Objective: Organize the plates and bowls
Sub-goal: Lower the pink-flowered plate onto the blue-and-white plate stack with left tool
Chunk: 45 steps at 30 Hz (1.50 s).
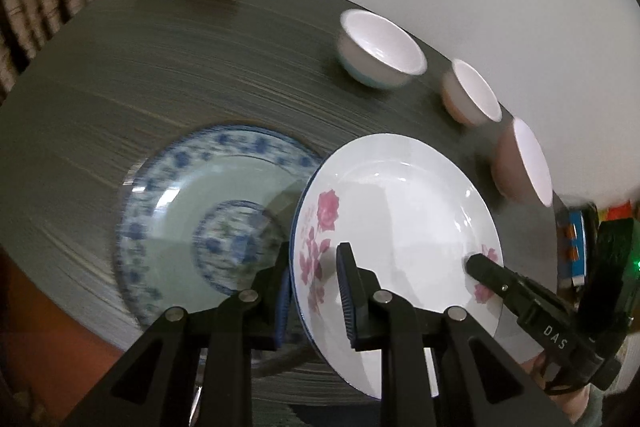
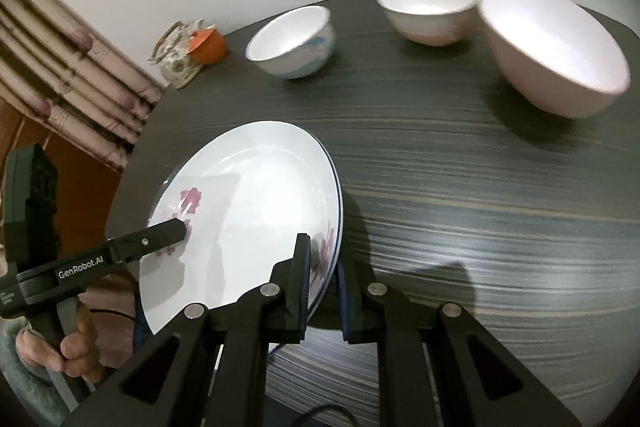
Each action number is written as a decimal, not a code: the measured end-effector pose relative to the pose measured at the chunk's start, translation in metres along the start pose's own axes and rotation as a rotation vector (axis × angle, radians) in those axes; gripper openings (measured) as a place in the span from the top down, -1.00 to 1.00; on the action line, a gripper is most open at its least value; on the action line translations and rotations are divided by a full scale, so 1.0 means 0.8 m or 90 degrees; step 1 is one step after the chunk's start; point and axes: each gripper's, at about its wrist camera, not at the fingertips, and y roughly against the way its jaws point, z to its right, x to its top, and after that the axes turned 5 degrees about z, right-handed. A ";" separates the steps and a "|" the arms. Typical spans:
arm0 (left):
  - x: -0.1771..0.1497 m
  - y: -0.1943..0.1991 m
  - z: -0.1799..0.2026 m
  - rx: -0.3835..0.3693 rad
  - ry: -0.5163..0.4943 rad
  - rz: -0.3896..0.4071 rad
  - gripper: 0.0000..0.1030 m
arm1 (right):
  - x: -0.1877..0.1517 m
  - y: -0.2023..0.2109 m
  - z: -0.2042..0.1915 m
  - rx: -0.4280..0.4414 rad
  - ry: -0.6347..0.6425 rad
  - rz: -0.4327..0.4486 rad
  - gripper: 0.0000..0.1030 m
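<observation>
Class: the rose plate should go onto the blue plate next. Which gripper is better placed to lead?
Probably the left gripper: it pinches the rose plate's edge nearest the blue plate; the right gripper holds the far rim.

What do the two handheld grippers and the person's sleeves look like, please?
Both the left gripper and the right gripper are matte black, with angular linkage arms, silver pivot pins and ribbed blue-edged pads on their fingers. White lettering reads "DAS" on the right, "GenRobot.AI" on the left. A thin black cable trails nearby; a fuzzy grey-green sleeve shows.
</observation>
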 end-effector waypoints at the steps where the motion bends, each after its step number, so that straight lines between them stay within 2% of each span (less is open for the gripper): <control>1: 0.001 0.003 -0.010 0.003 0.009 0.002 0.60 | 0.001 -0.005 -0.007 0.005 0.006 -0.002 0.75; 9: 0.000 0.017 -0.080 0.032 0.074 0.010 0.60 | 0.004 -0.050 -0.064 0.040 0.046 -0.038 0.75; 16: -0.006 0.011 -0.110 0.044 0.102 0.003 0.60 | -0.001 -0.085 -0.093 0.047 0.065 -0.068 0.74; 25: -0.008 -0.012 -0.125 0.058 0.110 -0.013 0.60 | -0.006 -0.112 -0.103 0.035 0.082 -0.093 0.74; 34: -0.002 -0.019 -0.127 0.067 0.109 0.014 0.61 | -0.009 -0.119 -0.110 0.022 0.103 -0.089 0.72; 40: -0.002 -0.021 -0.124 0.071 0.098 0.030 0.57 | -0.012 -0.119 -0.115 0.014 0.116 -0.087 0.65; 45: -0.004 -0.020 -0.123 0.082 0.084 0.043 0.56 | -0.015 -0.120 -0.123 0.005 0.132 -0.086 0.46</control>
